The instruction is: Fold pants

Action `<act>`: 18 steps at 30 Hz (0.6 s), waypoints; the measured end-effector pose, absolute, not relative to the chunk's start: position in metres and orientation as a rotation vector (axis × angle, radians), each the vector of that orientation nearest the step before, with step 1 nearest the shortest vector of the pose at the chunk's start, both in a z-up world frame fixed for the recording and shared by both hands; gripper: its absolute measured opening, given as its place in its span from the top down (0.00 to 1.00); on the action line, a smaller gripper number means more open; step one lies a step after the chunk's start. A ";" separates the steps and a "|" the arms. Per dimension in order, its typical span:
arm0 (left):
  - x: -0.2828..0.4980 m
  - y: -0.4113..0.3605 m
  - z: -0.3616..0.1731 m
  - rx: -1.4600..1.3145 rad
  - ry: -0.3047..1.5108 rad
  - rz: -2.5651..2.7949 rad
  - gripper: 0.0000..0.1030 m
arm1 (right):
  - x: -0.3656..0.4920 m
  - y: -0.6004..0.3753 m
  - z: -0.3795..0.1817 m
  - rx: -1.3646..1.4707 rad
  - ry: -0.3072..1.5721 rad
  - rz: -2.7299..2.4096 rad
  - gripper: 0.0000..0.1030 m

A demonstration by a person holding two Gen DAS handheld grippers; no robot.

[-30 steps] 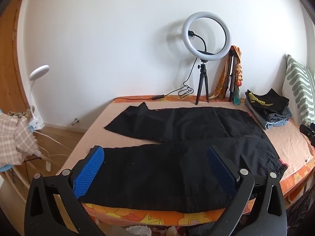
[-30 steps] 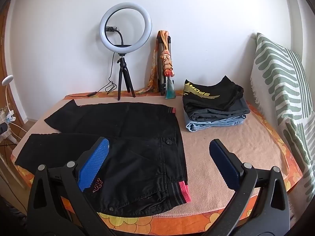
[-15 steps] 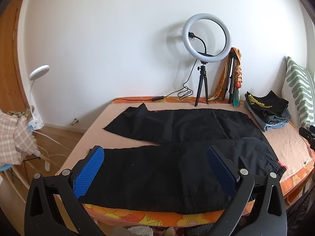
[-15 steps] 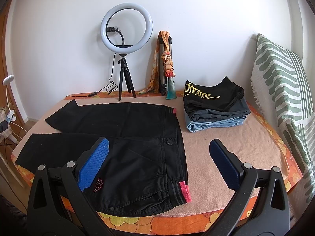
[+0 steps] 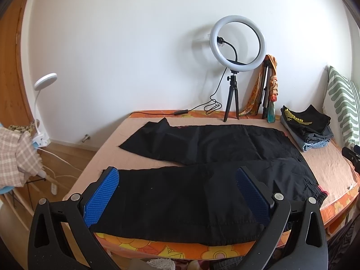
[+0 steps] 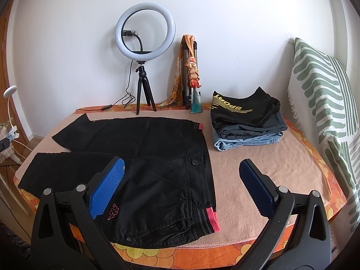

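Black pants (image 6: 144, 157) flat, legs toward 9 o'clock: thin, limp, light. Pinch waistband corner, near hem. Left gripper (image 5: 177, 193), right gripper (image 6: 182, 186) wide open, empty.

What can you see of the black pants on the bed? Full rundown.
The black pants lie flat and unfolded on the peach bed cover, legs spread apart toward the left, waistband with a red-pink trim toward the right. Thin woven-looking fabric, a button near the waist, a small pink logo near the front edge. The near leg's edge overhangs the bed. Neither gripper touches them.
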State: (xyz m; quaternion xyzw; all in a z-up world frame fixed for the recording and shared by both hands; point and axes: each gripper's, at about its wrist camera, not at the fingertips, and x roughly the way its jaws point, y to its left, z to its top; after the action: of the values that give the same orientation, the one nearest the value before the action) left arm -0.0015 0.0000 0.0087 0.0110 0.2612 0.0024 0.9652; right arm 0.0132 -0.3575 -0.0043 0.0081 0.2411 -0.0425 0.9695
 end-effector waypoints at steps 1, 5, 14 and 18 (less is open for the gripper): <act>-0.002 0.001 0.008 0.020 0.527 0.006 0.00 | 0.013 -0.358 -0.004 0.017 0.488 -0.085 0.00; -0.003 0.001 0.008 0.015 0.525 0.009 0.00 | 0.013 -0.357 -0.006 0.014 0.484 -0.080 0.00; -0.003 0.003 0.009 0.008 0.526 0.008 0.00 | 0.013 -0.356 -0.006 0.026 0.486 -0.072 0.00; -0.002 0.005 0.009 0.003 0.525 0.007 0.00 | 0.013 -0.356 -0.006 0.022 0.483 -0.072 0.00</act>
State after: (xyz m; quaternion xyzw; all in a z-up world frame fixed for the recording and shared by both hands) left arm -0.0019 0.0049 0.0088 0.0016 0.2597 0.0035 0.9657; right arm 0.0131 -0.3560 -0.0059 0.0108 0.2393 -0.0357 0.9702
